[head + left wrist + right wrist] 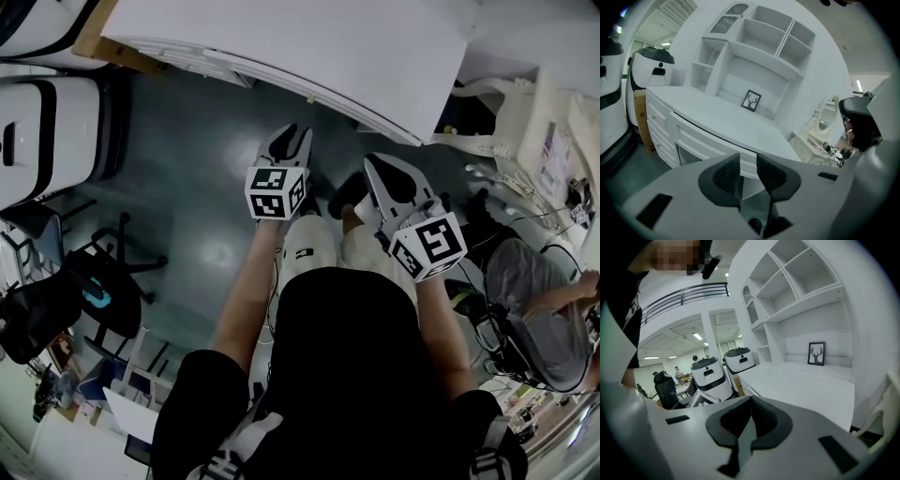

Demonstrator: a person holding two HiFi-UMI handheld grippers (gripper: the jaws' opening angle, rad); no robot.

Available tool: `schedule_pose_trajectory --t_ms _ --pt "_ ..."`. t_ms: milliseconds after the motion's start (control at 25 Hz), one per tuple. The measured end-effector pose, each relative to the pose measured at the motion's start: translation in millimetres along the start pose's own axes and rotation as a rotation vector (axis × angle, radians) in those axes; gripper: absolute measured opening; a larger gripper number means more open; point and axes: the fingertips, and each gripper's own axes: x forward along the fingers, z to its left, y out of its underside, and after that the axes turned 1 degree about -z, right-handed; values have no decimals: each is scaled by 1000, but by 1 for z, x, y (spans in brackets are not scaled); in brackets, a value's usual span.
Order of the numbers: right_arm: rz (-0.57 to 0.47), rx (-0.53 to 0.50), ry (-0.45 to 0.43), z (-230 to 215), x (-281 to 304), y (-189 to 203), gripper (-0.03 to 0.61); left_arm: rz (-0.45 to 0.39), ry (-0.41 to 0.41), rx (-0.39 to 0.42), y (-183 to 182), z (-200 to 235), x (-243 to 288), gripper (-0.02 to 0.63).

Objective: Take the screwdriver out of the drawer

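White drawer [707, 143] looks closed; left gripper [747, 171] gapes empty, right gripper [750, 416] sits pinched together. Next: pull it open.

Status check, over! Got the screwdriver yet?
Left hand-held gripper open, empty. Right hand-held gripper shut, empty. Screwdriver not in sight; desk drawers closed.

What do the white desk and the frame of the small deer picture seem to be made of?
The desk looks like wood or board painted matte white: the colour is even, no grain shows, and the drawer fronts are moulded. The picture frame is thin and black, perhaps plastic or painted wood; it is too small to tell.
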Motion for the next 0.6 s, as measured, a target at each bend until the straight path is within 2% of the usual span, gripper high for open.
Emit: schedule_pose_trajectory --t_ms 120,240,600 --pt "11 17 18 -9 4 6 17 -7 -15 18 8 11 25 112" --pt "18 31 31 -16 7 13 17 19 -20 34 20 21 51 132" --pt "55 67 43 -28 26 34 17 100 -43 46 53 47 106 133"
